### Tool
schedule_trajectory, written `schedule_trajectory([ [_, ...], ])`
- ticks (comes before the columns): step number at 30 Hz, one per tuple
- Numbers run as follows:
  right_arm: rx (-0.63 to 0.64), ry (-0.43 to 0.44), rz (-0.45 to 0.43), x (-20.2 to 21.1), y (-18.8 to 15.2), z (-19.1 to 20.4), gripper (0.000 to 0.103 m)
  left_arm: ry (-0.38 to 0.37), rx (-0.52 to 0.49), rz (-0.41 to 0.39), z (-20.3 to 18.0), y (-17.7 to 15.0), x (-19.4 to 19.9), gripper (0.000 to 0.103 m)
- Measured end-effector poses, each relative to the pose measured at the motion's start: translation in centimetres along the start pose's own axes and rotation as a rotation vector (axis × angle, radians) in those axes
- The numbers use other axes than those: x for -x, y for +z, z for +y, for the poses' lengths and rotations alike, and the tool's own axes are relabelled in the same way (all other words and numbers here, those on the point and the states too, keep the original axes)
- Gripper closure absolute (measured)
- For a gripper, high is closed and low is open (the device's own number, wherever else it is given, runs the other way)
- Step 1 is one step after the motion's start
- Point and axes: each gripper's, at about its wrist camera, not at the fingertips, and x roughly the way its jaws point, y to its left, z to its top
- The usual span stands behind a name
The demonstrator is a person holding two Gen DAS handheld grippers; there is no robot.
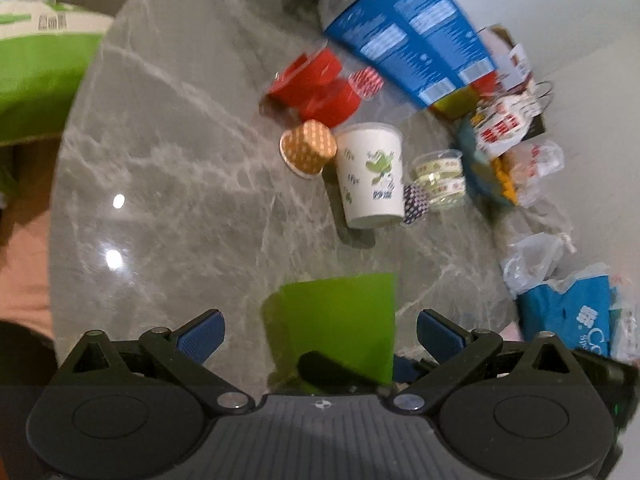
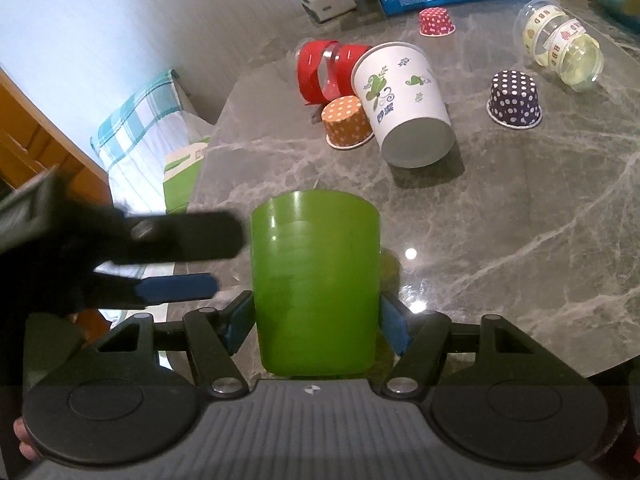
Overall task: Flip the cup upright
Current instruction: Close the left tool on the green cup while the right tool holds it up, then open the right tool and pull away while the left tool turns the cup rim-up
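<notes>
The green cup is the landmark here. It sits between the blue pads of the right hand-held gripper, which is closed in on its sides near the lower part of the wall, so the cup appears clamped rather than merely framed. Its closed end seems to face away from the camera, toward the clutter beyond; whether it stands on the marble surface or is raised off it cannot be told. Gripping across the wall makes sense for the task: a turn of the wrist would then bring the mouth upward.

The left hand-held gripper holds nothing. Its fingers are spread wide, with the green cup seen low between them but clear of both pads. In the right wrist view this gripper hangs just left of the green cup, apart from it, probably waiting to steady it if needed.

Beyond the green cup lies a white paper cup on its side, mouth toward the camera. Touching it on its left is an orange dotted cup, and behind that a red cup. Right of the paper cup, apart from it, a dark dotted cup stands upside down, and farther right a clear cup lies tipped over. These look like further items for the same job.
</notes>
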Motion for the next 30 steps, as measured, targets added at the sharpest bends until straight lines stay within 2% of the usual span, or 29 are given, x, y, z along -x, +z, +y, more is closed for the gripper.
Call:
schedule_trajectory([
  [5,-0.010,0.017,-0.005,-0.2,-0.2,-0.3,0.036,0.066,0.005,0.065,-0.8,0.4,-2.2,0.006],
  [14,0.029,0.027,-0.007,0.1,-0.2,-0.3,0.034,0.140,0.006,0.065,-2.2,0.9,-3.1,0.011],
  [19,0.061,0.044,-0.004,0.6,-0.5,-0.3,0.031,0.160,-0.010,0.065,-3.0,1.0,-3.8,0.015],
  [23,0.079,0.059,0.000,1.1,-1.0,-0.5,0.029,0.163,-0.025,0.070,-3.5,0.9,-4.2,0.026],
  [30,0.053,0.069,-0.043,3.2,-1.7,-2.2,0.029,0.182,-0.095,0.056,-4.4,0.4,-4.5,0.028],
])
